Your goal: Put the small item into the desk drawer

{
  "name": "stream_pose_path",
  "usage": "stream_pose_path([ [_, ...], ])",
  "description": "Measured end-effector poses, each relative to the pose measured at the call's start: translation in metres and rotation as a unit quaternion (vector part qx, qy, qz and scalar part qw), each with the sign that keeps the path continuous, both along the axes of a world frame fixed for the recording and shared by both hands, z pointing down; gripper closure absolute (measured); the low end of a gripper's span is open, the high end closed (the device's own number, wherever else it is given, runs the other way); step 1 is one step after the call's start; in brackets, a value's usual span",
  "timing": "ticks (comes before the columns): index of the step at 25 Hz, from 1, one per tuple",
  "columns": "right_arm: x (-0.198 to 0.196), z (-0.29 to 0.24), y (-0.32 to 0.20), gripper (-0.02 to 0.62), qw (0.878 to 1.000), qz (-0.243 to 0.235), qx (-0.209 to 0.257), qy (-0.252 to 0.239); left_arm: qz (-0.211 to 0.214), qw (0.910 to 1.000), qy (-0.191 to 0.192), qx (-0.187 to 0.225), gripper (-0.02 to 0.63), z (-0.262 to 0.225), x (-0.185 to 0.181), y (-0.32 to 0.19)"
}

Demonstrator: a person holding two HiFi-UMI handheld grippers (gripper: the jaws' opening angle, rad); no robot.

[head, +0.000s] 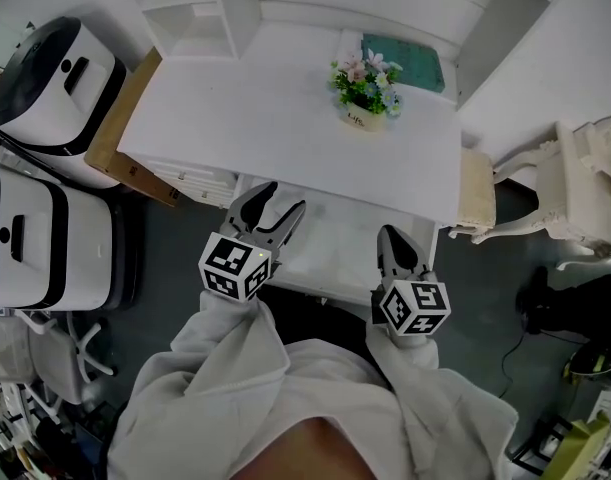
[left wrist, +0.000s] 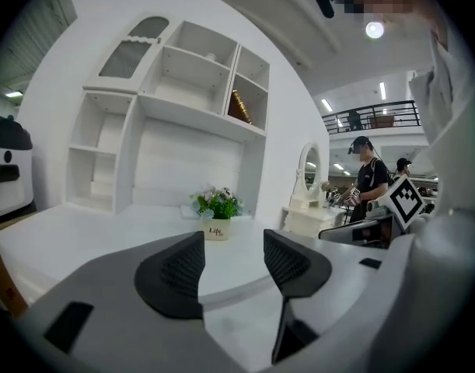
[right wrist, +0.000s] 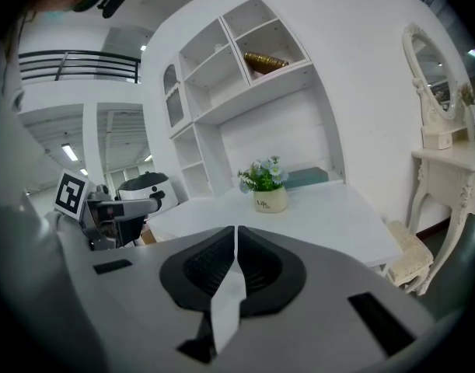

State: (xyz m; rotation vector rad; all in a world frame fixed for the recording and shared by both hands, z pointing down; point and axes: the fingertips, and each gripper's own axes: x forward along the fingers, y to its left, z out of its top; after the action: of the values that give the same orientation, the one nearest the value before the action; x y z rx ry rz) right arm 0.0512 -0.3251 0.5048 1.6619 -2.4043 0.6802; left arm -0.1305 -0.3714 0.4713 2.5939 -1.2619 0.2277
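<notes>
Desk white, flowerpot on it. Left gripper fingers spread, empty; right gripper fingers pinching thin white slip.

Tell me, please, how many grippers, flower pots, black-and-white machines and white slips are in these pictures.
Grippers: 2, left gripper and right gripper
Flower pots: 1, flower pot
Black-and-white machines: 2, upper machine and lower machine
White slips: 1, white slip, in the right gripper's jaws
Total: 6
</notes>
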Motion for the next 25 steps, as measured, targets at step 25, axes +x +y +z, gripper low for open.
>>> stream_pose_path([
  [25,0.005,-0.027,-0.010,0.560,0.999,0.000,0.048,0.012,-0.031,0.9992,-0.007,0.023,0.591,-0.004,-0.030,0.007],
])
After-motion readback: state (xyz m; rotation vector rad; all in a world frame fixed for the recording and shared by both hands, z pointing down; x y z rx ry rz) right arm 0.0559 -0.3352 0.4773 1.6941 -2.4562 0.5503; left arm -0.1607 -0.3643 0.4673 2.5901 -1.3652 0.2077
